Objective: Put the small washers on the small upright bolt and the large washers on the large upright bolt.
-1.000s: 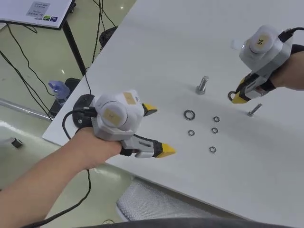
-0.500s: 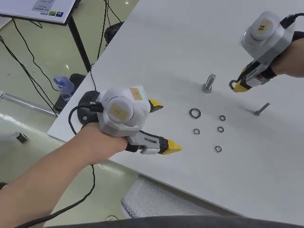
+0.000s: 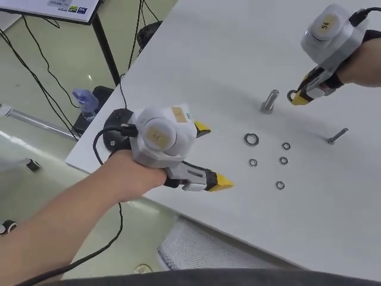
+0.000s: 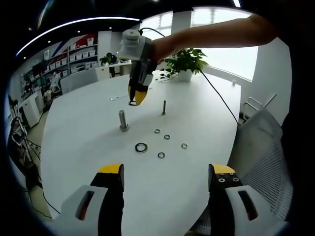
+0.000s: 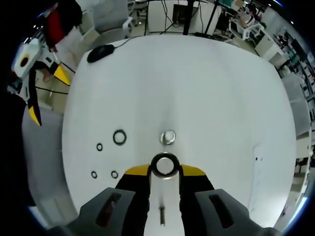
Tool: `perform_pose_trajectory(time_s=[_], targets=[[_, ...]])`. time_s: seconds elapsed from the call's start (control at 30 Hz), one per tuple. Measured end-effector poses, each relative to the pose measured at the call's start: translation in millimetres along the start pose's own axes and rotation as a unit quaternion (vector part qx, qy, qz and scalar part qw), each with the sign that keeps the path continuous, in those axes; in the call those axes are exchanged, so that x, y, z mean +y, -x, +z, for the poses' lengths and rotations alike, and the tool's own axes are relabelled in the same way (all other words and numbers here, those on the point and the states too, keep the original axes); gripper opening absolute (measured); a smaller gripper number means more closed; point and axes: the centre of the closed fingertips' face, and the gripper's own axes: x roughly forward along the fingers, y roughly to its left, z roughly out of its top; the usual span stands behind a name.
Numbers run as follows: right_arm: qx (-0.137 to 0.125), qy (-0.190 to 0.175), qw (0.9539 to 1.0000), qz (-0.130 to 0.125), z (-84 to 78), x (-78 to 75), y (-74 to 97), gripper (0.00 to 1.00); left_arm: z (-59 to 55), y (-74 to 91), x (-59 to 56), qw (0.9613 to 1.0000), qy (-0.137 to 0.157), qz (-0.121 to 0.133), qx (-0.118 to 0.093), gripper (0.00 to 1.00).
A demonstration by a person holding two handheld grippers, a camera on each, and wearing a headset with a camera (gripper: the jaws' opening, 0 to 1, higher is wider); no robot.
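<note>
The large upright bolt (image 3: pixel 269 101) stands mid-table, and the small upright bolt (image 3: pixel 337 136) stands to its right. My right gripper (image 3: pixel 296 97) is shut on a large washer (image 5: pixel 164 165), which hangs just right of and above the large bolt's head (image 5: pixel 168 137). Another large washer (image 3: pixel 251 139) lies flat on the table. Several small washers (image 3: pixel 283 160) are scattered beside it. My left gripper (image 3: pixel 213 154) hovers open and empty near the table's front edge, short of the washers (image 4: pixel 161 155).
The white table (image 3: pixel 196 65) has its front edge close under my left gripper. A black puck-like device (image 3: pixel 113 134) with a cable sits at the table's left corner. A mesh chair (image 3: pixel 196 250) stands below the front edge.
My right gripper has carried the large washer up and closer to the large bolt. The left gripper has stayed open in about the same place, while the camera has shifted.
</note>
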Motion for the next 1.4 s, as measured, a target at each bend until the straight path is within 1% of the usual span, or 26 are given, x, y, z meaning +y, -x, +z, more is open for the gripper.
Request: perform_pose_trajectory(time_s=[0.23,0.27,0.4,0.53,0.63,0.73,0.87,0.97,1.27,1.4], targets=[[-0.002,0.005,1.0000,-0.003,11.3,-6.6,-7.9,0.22,0.4,0.7,-1.2,1.0000,0.003,-0.001,-0.004,0.70],[-0.001,0.006,1.0000,-0.003,12.4,-4.1,-8.8,0.22,0.2,0.7,-1.5,1.0000,0.005,-0.002,-0.004,0.71],[-0.002,0.007,1.0000,-0.003,17.7,-2.3,-11.8,0.22,-1.0,0.7,-2.9,1.0000,0.006,-0.003,-0.004,0.74],[0.003,0.008,1.0000,-0.001,21.5,-1.2,-16.4,0.22,-4.8,0.2,-4.3,1.0000,0.006,-0.005,0.000,0.73],[0.007,0.010,0.9999,0.000,23.7,-3.0,-21.2,0.22,-5.1,0.6,-4.6,1.0000,0.007,-0.005,-0.001,0.73],[0.003,0.007,1.0000,0.000,27.6,-6.0,-22.2,0.22,-5.5,1.0,-5.1,1.0000,0.008,-0.005,-0.002,0.73],[0.012,0.009,0.9999,0.002,27.8,-6.1,-26.1,0.22,-5.7,1.9,-5.5,0.9999,0.009,-0.005,-0.003,0.73],[0.017,0.008,0.9998,0.003,26.6,-4.6,-25.8,0.22,-5.9,2.7,-4.0,0.9999,0.010,-0.003,-0.005,0.73],[0.027,0.007,0.9996,0.010,26.3,-0.8,-31.4,0.22,-6.1,2.9,-3.9,0.9999,0.010,-0.004,-0.006,0.72],[0.031,0.009,0.9994,0.011,26.3,-3.2,-37.5,0.22,-6.2,3.1,-4.3,0.9999,0.011,-0.004,-0.006,0.71]])
